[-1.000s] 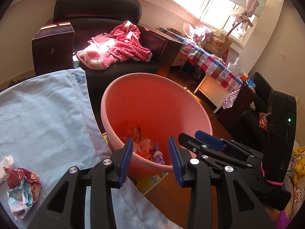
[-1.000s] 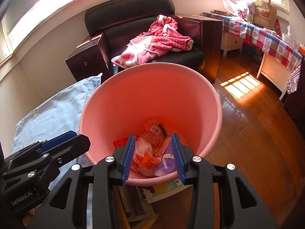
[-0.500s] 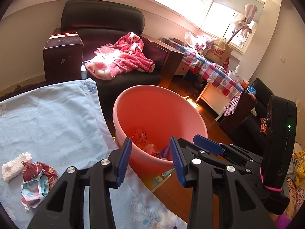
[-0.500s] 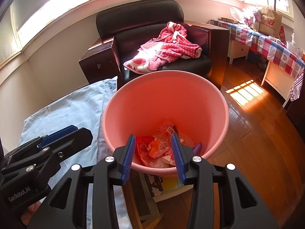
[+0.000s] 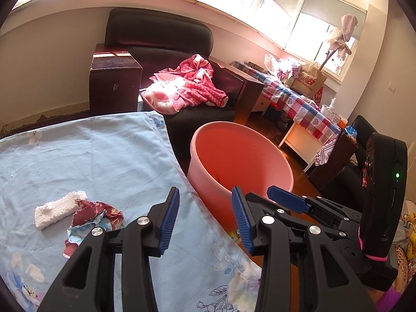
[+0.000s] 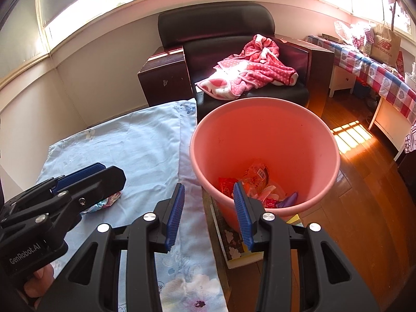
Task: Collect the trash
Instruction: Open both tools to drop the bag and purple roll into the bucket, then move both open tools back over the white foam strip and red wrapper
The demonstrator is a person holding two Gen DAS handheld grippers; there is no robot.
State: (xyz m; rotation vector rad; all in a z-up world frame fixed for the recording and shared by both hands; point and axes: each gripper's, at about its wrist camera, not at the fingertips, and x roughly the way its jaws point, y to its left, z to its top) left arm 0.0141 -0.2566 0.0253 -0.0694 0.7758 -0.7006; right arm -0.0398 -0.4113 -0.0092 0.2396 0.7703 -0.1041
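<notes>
Below, crumpled wrappers (image 6: 256, 186) lie at the bottom of the pink bucket (image 6: 322, 140), which stands just beside the blue floral cloth (image 5: 85, 156). On that cloth rest a crumpled paper (image 5: 93, 215) and what may be a white foam strip (image 5: 58, 209), touching. My left gripper (image 5: 205, 217) and right gripper (image 6: 209, 214) hang parted, holding nothing.

left wrist: angled down over cloth (image 5: 85, 156) | right wrist: above bin (image 6: 262, 140), close | shared: bin, armchair (image 5: 161, 41)
</notes>
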